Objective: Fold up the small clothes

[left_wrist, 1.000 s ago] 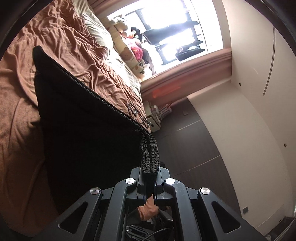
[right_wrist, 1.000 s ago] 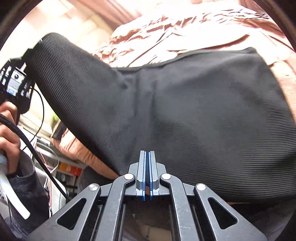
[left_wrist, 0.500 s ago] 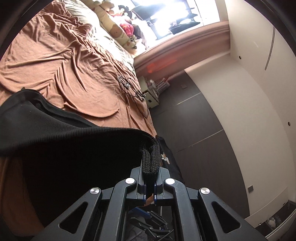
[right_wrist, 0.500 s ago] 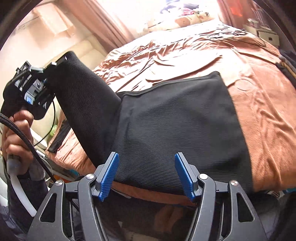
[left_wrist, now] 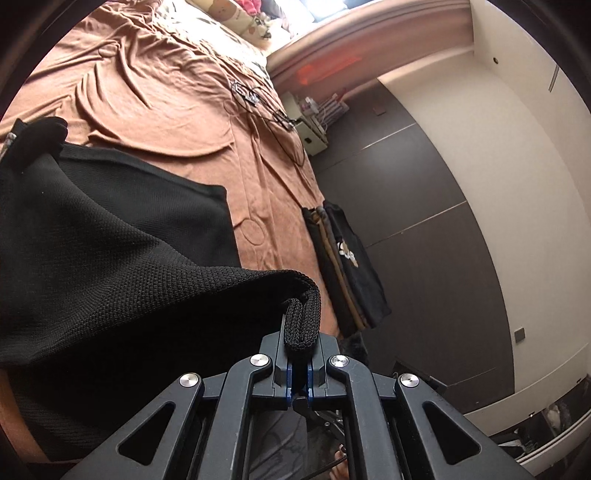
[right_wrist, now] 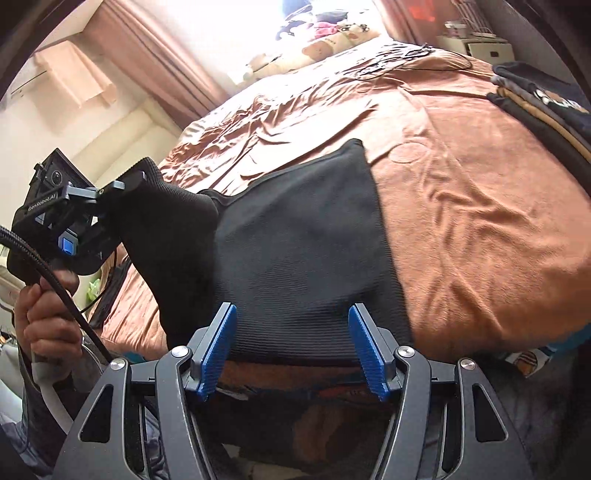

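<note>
Black ribbed-knit garment point(left_wrist: 110, 266) lies on the bed w/ the wrinkled rust-brown sheet point(left_wrist: 177, 110); seen from the left wrist cam, its thick braided-looking hem is doubled over and pinched in the left gripper point(left_wrist: 300, 354), jaws nearly together w/ only the cloth between them. From that pinch the fabric rises as a lifted flap w/ a coarse pebbled weave, draping back to the left over the rest of the piece, which lies flat on the sheet w/ a straight far edge and a squared corner. Beyond it, near the bed's right edge, a stack of folded dark clothes point(left_wrist: 347, 266), top one w/ a small cartoon print. Tangled black cables point(left_wrist: 266, 107) farther up the sheet; plush toys point(left_wrist: 240, 22) at the head end.

Right wrist cam: right gripper point(right_wrist: 293, 347) has its blue ribbed pads point(right_wrist: 218, 347) standing wide apart, having just opened, nothing pressed between them; garment's near edge sits just beyond the tips. Garment point(right_wrist: 306, 258) shows as a flat dark rectangle w/ fine horizontal ribs, its left corner pulled up off the bed into a peak by the left gripper point(right_wrist: 114, 192), held in a person's hand point(right_wrist: 48, 317). Folded stack point(right_wrist: 546, 110) at upper right.
</note>
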Demonstrator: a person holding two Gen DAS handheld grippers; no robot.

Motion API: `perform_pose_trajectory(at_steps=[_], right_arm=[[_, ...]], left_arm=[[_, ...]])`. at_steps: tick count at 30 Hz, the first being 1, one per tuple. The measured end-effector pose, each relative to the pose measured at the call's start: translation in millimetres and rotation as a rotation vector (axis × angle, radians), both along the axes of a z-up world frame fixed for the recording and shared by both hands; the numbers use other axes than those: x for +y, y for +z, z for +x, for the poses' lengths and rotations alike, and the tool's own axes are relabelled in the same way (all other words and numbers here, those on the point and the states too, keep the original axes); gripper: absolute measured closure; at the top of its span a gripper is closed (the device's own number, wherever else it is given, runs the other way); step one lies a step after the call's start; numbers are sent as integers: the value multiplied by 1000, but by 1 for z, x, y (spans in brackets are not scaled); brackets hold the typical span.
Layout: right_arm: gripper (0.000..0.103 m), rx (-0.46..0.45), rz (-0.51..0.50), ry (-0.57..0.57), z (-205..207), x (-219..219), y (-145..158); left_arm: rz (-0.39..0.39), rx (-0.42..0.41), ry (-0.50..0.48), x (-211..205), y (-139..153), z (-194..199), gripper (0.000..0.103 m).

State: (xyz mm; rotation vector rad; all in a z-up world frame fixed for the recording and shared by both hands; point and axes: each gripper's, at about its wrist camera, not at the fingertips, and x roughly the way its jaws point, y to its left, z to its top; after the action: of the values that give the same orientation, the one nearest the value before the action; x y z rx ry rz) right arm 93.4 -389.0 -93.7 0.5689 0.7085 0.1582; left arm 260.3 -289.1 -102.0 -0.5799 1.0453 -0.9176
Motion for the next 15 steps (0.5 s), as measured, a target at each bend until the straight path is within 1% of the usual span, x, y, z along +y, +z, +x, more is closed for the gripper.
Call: perform_pose_trajectory(at_steps=[6, 7, 9, 11, 12, 13, 14, 15], right_arm=[[42, 14, 27, -9, -6, -17, -9], [42, 18, 31, -10, -9, -18, -10], [42, 27, 37, -11, -7, -22, -13], [42, 38, 40, -2, -8, -23, -15], [42, 41, 41, 6, -7, -23, -16], [42, 43, 42, 19, -7, -22, -15], [42, 42, 42, 27, -6, -20, -15], [42, 42, 40, 35, -5, -18, -15]], left_arm=[[69, 51, -41, -31, -27, 4, 99], [76, 60, -46, -35, -30, 4, 97], [94, 75, -56, -44, -38, 5, 87], [91, 91, -71, -49, -46, 5, 60], [95, 96, -67, -47, -48, 5, 54], [106, 96, -60, -45, -50, 4, 47], [116, 93, -52, -42, -51, 4, 42], [120, 90, -44, -36, -51, 4, 40]])
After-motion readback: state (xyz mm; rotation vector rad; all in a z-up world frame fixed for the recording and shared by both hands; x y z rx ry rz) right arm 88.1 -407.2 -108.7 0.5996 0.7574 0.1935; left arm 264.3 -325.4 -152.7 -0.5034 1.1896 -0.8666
